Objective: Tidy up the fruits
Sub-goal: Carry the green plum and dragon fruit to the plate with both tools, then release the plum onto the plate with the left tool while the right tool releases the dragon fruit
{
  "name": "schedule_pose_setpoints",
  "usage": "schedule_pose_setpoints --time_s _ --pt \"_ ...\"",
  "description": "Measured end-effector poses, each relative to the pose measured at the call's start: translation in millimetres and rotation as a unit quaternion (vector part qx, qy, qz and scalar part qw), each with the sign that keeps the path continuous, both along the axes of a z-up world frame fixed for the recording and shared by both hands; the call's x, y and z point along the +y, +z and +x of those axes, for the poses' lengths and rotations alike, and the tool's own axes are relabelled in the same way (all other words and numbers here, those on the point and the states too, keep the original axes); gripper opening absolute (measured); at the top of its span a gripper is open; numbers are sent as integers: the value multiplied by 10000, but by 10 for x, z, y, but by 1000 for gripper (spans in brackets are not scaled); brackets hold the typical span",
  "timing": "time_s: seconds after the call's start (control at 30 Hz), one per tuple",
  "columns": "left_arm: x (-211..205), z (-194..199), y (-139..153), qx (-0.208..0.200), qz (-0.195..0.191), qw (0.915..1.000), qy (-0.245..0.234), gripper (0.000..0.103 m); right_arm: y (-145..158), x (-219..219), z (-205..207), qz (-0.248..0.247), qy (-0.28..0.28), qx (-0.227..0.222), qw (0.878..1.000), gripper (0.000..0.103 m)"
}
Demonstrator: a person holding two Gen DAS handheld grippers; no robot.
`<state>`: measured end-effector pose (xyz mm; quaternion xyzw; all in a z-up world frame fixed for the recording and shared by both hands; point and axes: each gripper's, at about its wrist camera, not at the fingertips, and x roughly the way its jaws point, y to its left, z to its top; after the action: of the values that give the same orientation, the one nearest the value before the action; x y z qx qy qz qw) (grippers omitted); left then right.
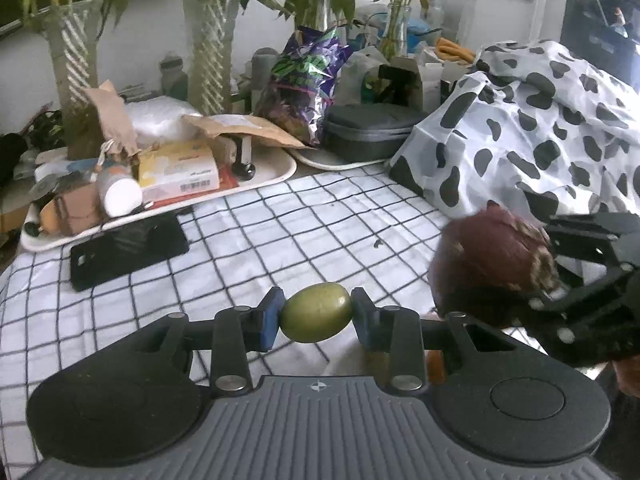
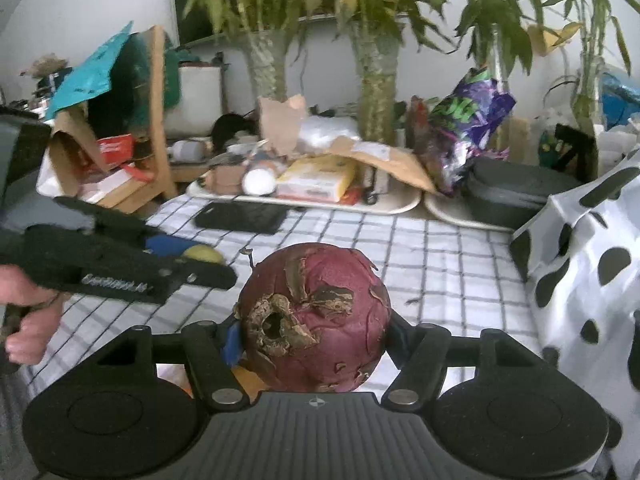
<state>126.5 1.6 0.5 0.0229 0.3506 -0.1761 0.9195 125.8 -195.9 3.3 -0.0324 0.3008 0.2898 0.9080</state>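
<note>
So my left claw (image 1: 316, 317) is clamped on a small green fruit (image 1: 316, 318), blue pads (image 1: 269, 320) pressing it from both sides, held up over the checked cloth on the surface (image 1: 280, 232). Near the far left edge there's a flat black case (image 1: 128, 250) on the cloth, and behind it a white tray (image 1: 276, 172) piled with boxes and a bottle. My right claw (image 2: 314, 334) is gripping a big dark-red fruit (image 2: 314, 318) with dry, flaky brown skin around the stem hole, also held above the cloth. Over at the right edge sits a cow-print bag (image 2: 592, 280). Plants (image 2: 372, 92) line the back.
</note>
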Motion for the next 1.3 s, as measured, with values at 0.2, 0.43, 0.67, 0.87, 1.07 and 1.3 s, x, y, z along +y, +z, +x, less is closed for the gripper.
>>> schedule_pose_setpoints --time_s 0.2,0.43,0.67,0.87,1.07,1.3 --pt "64 -227 20 23 -32 9999 120 36 -58 100 -314 -50 473 208 9986 69" --pt "159 -428 11 91 -98 9996 252 36 -194 287 -461 -277 895 623 9936 69" --pt "235 -585 0 149 -147 9992 349 36 -286 426 -440 -388 1086 895 9893 75" --pt "277 -686 -37 258 -179 9988 365 36 -206 395 -490 -163 1051 605 9925 103" --pt "253 -785 -79 430 -184 9984 328 36 -82 152 -546 60 535 472 9974 103" --pt "214 -760 -167 754 -477 9952 389 36 -34 -47 -662 78 151 376 9991 103"
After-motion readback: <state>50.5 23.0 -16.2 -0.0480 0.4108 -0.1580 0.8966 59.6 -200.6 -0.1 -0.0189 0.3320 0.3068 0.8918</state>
